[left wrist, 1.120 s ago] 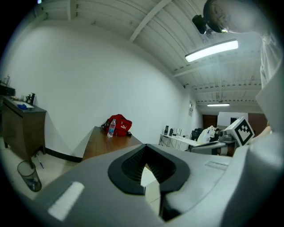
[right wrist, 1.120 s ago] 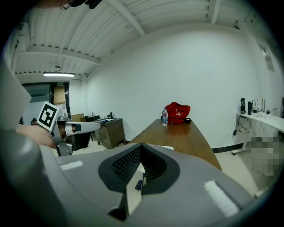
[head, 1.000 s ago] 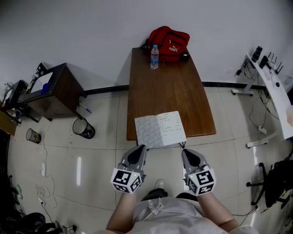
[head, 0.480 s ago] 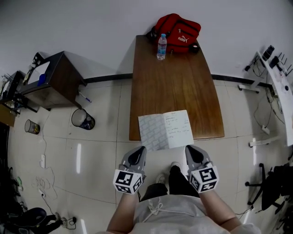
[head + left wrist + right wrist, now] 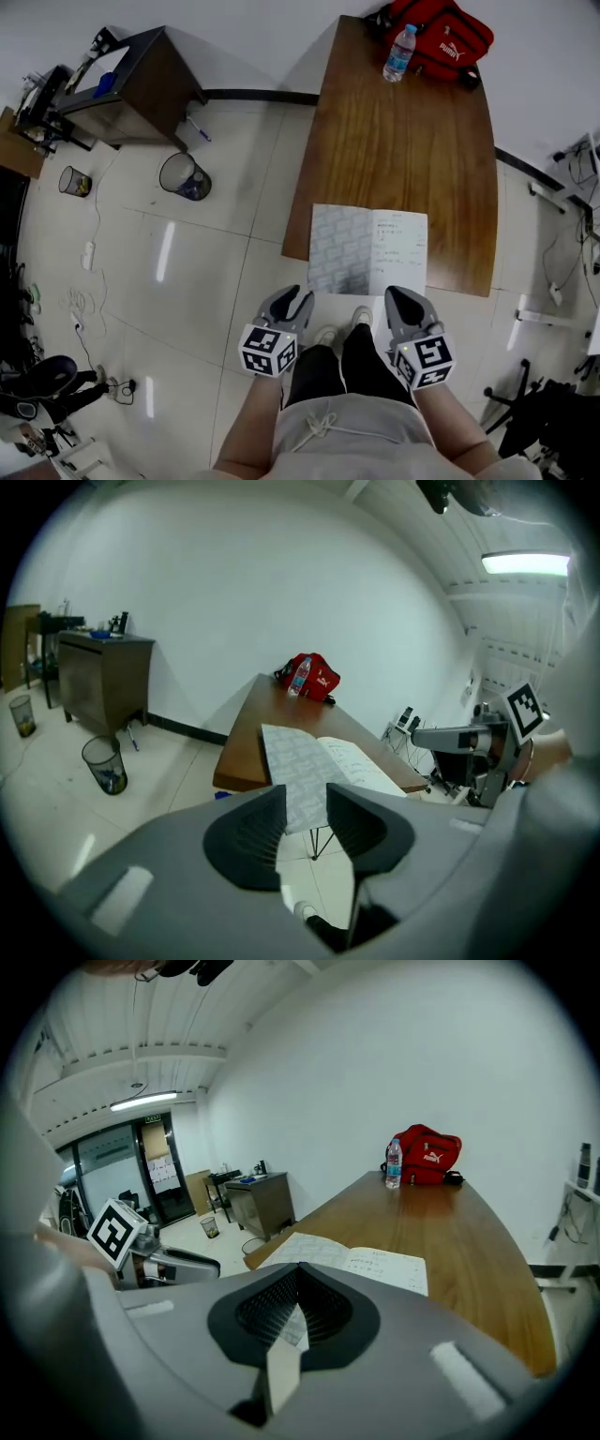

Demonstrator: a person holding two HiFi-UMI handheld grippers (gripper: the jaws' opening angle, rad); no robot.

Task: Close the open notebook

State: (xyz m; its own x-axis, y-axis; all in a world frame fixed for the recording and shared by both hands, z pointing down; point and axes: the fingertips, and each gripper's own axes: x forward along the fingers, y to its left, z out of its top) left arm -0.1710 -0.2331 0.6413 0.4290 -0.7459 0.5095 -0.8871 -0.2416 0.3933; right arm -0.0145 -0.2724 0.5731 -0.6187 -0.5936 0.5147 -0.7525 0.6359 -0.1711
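The open notebook (image 5: 367,251) lies flat at the near end of the brown table (image 5: 403,141), its printed left page overhanging the edge. In the left gripper view the notebook (image 5: 319,761) sits beyond my left gripper (image 5: 307,803), whose jaws are opening with nothing between them. From above, the left gripper (image 5: 292,306) hovers just short of the notebook's near left corner. My right gripper (image 5: 401,302) is near the right corner. In its own view the right gripper (image 5: 296,1277) has its jaws shut on nothing, and the notebook (image 5: 361,1262) lies ahead.
A water bottle (image 5: 398,53) and a red bag (image 5: 441,37) stand at the table's far end. On the tiled floor to the left are a black waste bin (image 5: 183,176) and a dark cabinet (image 5: 122,84). The person's legs are below the table edge.
The head view has swung, so the table now sits further right. Both grippers have come down and hang just in front of the notebook's near edge. The notebook stays open.
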